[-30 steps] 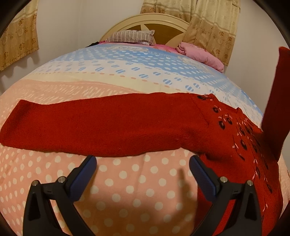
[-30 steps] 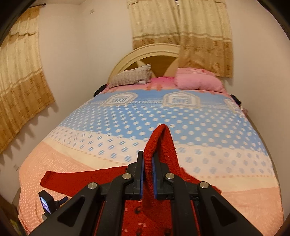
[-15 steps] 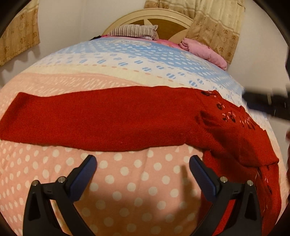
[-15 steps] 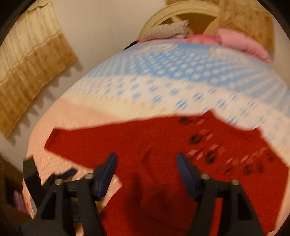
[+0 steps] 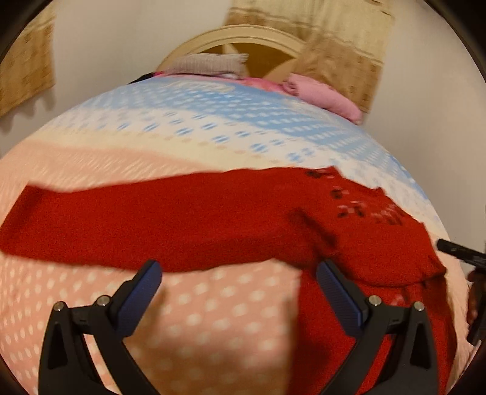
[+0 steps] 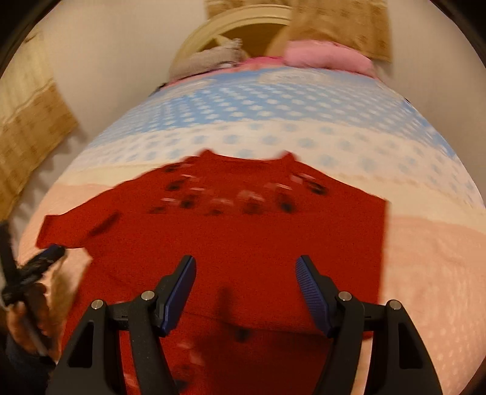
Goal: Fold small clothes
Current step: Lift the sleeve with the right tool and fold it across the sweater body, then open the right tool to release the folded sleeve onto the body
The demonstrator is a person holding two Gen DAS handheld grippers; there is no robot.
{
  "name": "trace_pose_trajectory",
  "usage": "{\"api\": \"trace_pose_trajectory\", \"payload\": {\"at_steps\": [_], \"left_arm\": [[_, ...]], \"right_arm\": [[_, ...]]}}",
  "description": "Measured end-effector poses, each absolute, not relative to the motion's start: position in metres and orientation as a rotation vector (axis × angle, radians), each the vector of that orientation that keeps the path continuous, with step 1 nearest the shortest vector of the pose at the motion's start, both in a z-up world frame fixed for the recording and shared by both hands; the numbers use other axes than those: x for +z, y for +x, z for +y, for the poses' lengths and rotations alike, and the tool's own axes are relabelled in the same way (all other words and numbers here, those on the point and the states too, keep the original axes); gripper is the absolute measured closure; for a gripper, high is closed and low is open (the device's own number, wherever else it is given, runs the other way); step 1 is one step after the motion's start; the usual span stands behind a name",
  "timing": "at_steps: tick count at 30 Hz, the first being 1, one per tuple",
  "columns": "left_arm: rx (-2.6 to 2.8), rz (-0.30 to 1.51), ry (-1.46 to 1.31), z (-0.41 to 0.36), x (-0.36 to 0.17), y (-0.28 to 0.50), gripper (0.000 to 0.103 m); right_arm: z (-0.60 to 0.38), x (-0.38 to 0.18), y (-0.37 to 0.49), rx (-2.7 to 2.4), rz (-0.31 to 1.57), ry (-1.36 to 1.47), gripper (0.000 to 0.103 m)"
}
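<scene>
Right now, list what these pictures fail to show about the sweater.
- Pattern on the red sweater: motion blur in both wrist views smears it.
- Its hem: right wrist view, hidden behind the right gripper.
- The folded-in right sleeve's cuff: cannot be told apart.
- Left sleeve edges: blurred in the left wrist view.

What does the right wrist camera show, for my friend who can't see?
A red sweater lies flat on a dotted bedspread, with the open right gripper hovering over its middle. The left gripper peeks in at the left edge, and pillows sit by the headboard.
</scene>
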State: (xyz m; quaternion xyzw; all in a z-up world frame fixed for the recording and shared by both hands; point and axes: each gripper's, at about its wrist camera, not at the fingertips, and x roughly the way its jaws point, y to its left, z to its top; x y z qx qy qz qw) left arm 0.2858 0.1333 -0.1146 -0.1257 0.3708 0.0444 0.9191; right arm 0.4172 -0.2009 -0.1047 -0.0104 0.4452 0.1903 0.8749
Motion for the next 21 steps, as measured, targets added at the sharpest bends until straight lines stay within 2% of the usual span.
{"api": "trace_pose_trajectory", "payload": {"at_steps": [4,8,11,12,15,21], "left_arm": [[0.080,0.743,-0.140,0.104,-0.106,0.310,0.000],[0.153,0.774,-0.006,0.089,-0.128,0.333,0.000],[0.186,0.833,-0.009,0.095,-0.147,0.341,0.000],[0.183,0.843,-0.032,0.099,-0.148,0.343,0.000],[0.185,0.826,-0.063,0.106,-0.142,0.341,0.000],[0.208,0.832,-0.028,0.109,-0.143,0.337,0.000]], "right_arm": [[-0.233,-0.124,0.428,0.358,0.968,0.026,0.034],[-0.258,-0.144,0.427,0.239,1.005,-0.019,0.034],[-0.271,-0.137,0.421,0.225,0.962,-0.004,0.034],[-0.269,-0.132,0.423,0.221,0.945,-0.025,0.037],[-0.259,-0.128,0.430,0.190,0.927,-0.091,0.062],[-0.283,-0.150,0.443,0.039,0.988,-0.119,0.063]]}}
